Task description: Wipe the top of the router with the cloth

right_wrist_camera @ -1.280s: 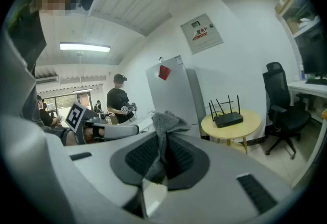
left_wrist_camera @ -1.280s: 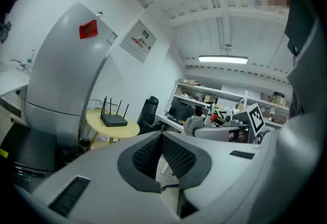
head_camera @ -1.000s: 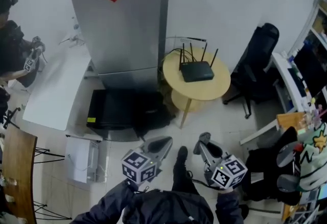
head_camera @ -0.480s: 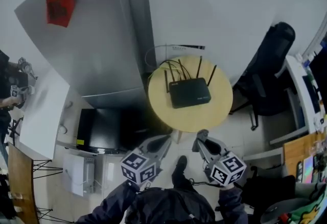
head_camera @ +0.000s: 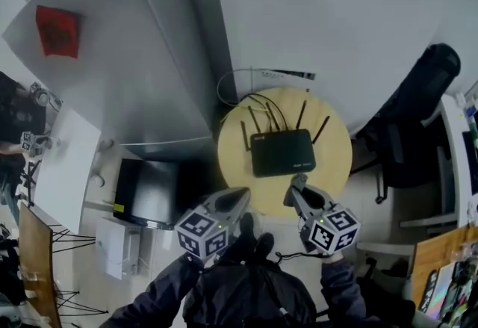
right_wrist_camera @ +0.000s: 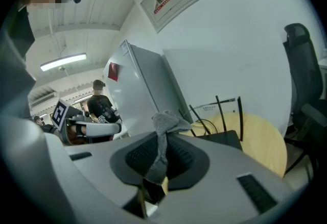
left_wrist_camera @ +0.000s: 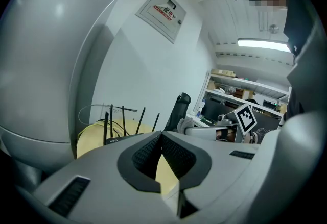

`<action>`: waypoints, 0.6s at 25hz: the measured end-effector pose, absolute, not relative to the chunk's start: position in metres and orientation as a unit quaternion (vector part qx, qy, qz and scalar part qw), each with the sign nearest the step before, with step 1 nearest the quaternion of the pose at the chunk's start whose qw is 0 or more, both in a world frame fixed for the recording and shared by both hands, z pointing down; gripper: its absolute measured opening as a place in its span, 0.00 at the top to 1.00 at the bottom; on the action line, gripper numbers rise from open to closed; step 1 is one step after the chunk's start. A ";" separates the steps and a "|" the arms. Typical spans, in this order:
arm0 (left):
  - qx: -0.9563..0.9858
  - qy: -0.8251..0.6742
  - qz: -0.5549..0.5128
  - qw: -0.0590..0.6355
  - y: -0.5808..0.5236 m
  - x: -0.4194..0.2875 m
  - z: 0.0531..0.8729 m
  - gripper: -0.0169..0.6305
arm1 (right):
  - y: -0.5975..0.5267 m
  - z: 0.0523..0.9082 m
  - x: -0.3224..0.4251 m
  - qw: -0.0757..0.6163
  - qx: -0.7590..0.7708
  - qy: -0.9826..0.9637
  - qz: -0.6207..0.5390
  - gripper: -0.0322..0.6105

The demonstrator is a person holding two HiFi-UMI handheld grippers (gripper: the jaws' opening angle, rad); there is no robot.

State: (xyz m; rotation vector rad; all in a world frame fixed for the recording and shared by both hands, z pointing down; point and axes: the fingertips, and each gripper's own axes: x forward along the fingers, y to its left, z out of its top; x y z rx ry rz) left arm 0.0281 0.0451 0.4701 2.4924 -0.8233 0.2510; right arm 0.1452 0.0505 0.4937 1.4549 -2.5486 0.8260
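A black router point(head_camera: 281, 152) with several upright antennas lies on a round yellow table point(head_camera: 336, 164). It also shows in the left gripper view as the router point(left_wrist_camera: 116, 139) and in the right gripper view as the router point(right_wrist_camera: 220, 139). My right gripper point(head_camera: 297, 190) is shut on a grey cloth point(right_wrist_camera: 164, 139), whose bunched end sticks up past the jaws. It hovers at the table's near edge, short of the router. My left gripper point(head_camera: 237, 199) is shut with nothing in it, near the table's near-left edge.
A tall grey fridge point(head_camera: 127, 57) stands left of the table, with a black box point(head_camera: 149, 192) at its foot. A black office chair point(head_camera: 418, 117) stands to the right. Cables point(head_camera: 239, 87) loop behind the router. Another person point(right_wrist_camera: 100, 108) stands far off at a white desk point(head_camera: 63, 166).
The view has closed in on the round table: the router now lies just ahead of both grippers. The right gripper still grips the cloth.
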 end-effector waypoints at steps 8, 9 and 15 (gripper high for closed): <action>0.913 -0.310 0.080 0.254 -0.036 0.024 0.482 0.97 | -0.058 0.543 0.135 0.101 0.456 -0.826 0.316 0.84; 0.912 -0.311 0.078 0.255 -0.046 0.022 0.482 0.97 | -0.073 0.551 0.132 0.104 0.455 -0.822 0.327 0.84; 0.908 -0.311 0.077 0.272 -0.093 0.008 0.498 0.97 | -0.141 0.612 0.105 0.167 0.434 -0.801 0.376 0.84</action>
